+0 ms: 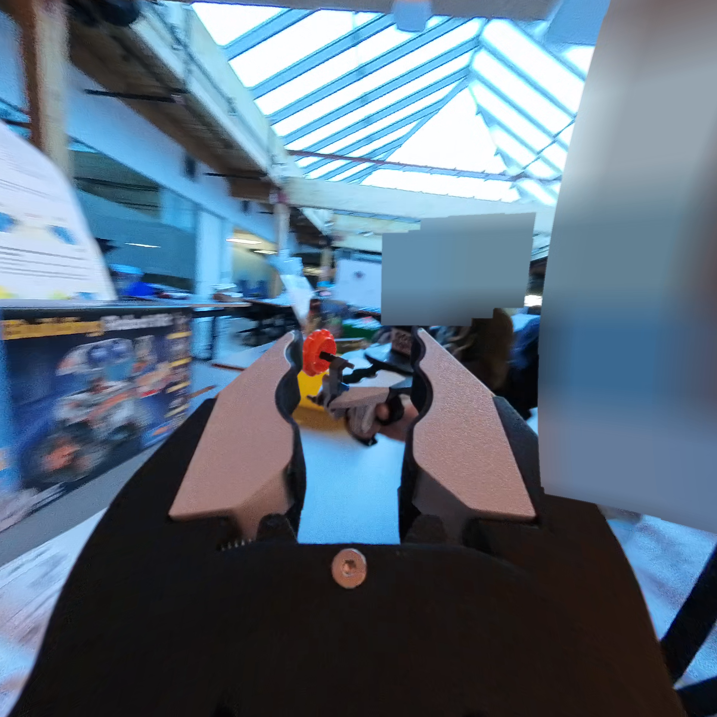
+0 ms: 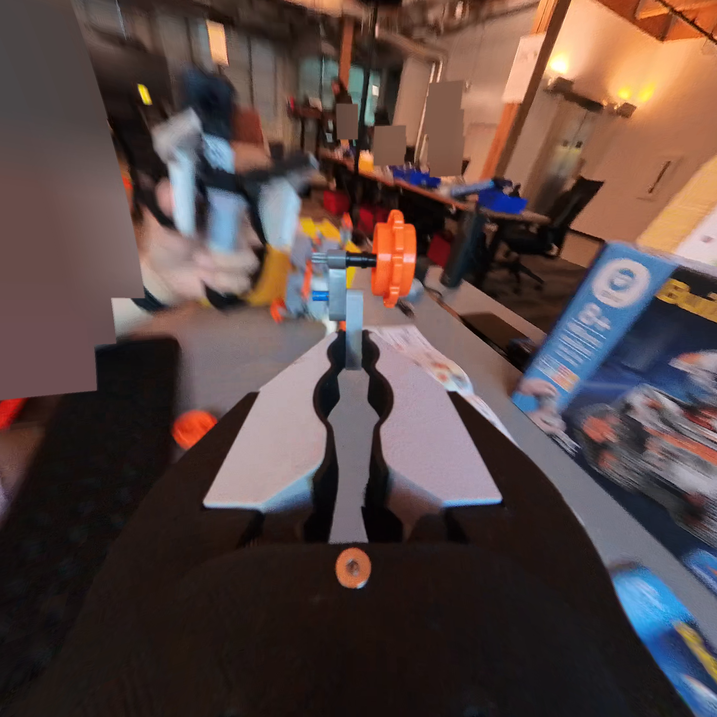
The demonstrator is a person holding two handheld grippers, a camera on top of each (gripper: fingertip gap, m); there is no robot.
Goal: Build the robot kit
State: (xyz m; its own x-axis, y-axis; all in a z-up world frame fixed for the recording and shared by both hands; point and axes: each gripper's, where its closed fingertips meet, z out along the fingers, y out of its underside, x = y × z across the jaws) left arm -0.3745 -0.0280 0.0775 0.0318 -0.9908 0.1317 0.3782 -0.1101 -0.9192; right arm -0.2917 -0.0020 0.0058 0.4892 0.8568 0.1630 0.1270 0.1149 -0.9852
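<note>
While we are gripping the grey beam (image 2: pixel 354 329) of a small brick-built assembly between the fingertips of the right gripper (image 2: pixel 352 351), its jaws are standing nearly together, clamped on that beam. The beam is rising upright just beyond the tips, its long axis vertical. From its top a black axle (image 2: pixel 360 259) is running level toward the right of the claw, carrying an orange gear (image 2: pixel 394 258) that is facing sideways. So far as we can judge, the gear and axle are already seated on the beam; what else belongs there we are not seeing.

Farther ahead and left, the left gripper (image 1: pixel 355 349) is hovering with its jaws apart and nothing between them. In its own view the same orange gear is showing just beyond its left fingertip, apparently untouched, though blur is making that uncertain. A printed toy box (image 2: pixel 628 388) is standing to the right on the grey table (image 2: pixel 240 357), and a loose orange piece (image 2: pixel 193 426) is lying low on the left.
</note>
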